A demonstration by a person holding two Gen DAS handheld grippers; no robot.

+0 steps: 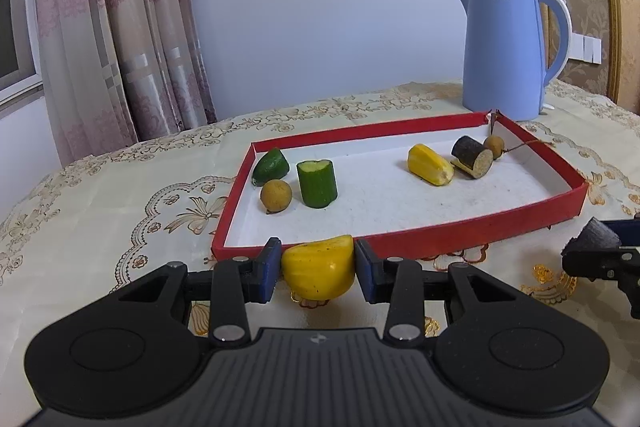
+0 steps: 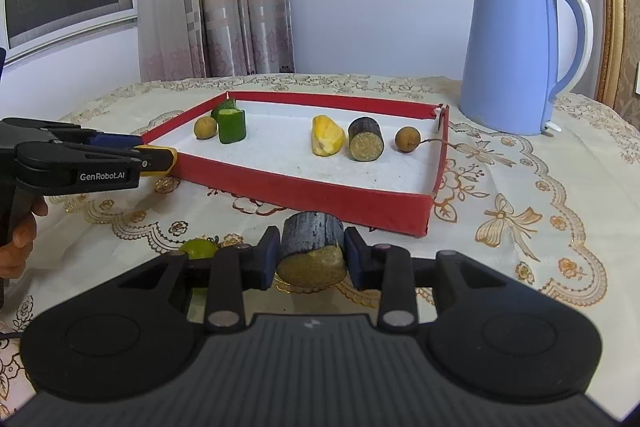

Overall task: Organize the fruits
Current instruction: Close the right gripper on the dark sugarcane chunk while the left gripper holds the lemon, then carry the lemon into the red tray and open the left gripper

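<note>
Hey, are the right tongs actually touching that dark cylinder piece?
Touching. The right wrist view shows the right tongs with both blue pads pressed against the sides of the dark cylinder piece, no gap either side.

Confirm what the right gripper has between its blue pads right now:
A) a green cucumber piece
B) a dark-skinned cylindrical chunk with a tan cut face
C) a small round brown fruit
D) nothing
B: in the right wrist view the right gripper has both pads pressed against the dark-skinned cylindrical chunk, its tan cut face toward the camera, in front of the red-walled tray.
</note>
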